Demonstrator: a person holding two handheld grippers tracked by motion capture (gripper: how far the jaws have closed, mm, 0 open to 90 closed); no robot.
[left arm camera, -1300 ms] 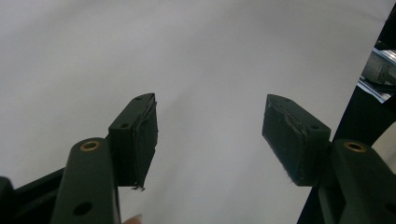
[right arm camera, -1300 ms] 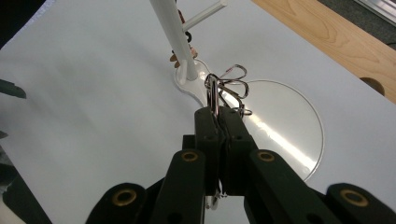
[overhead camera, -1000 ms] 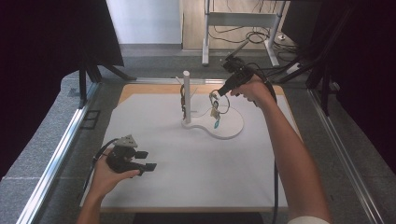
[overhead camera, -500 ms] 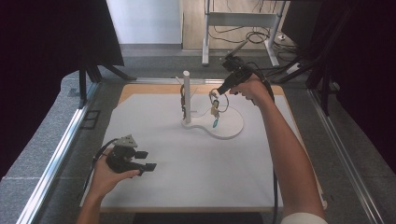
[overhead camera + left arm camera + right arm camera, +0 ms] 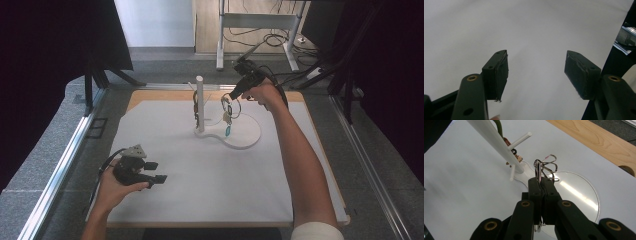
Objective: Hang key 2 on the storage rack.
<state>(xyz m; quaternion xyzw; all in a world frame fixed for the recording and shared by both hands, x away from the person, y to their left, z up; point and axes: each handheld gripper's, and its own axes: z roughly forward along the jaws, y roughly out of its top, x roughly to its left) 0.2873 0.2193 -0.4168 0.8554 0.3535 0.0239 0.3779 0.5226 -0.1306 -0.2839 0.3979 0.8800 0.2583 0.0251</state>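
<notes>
White paper covered the counter (image 5: 210,200), where the right gripper (image 5: 541,180), fingers clamped on a key ring (image 5: 545,167) dangling beside the white peg stand (image 5: 200,102), needed a steady level approach to a peg, while the left gripper (image 5: 152,172) rested open.

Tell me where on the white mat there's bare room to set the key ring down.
The widest bare patch is the mat's middle and near edge, between the left gripper and the person's right forearm. The far-left corner beside the white stand is also free. It is crowded around the stand and its clear round base, where the right gripper holds the key ring.
</notes>
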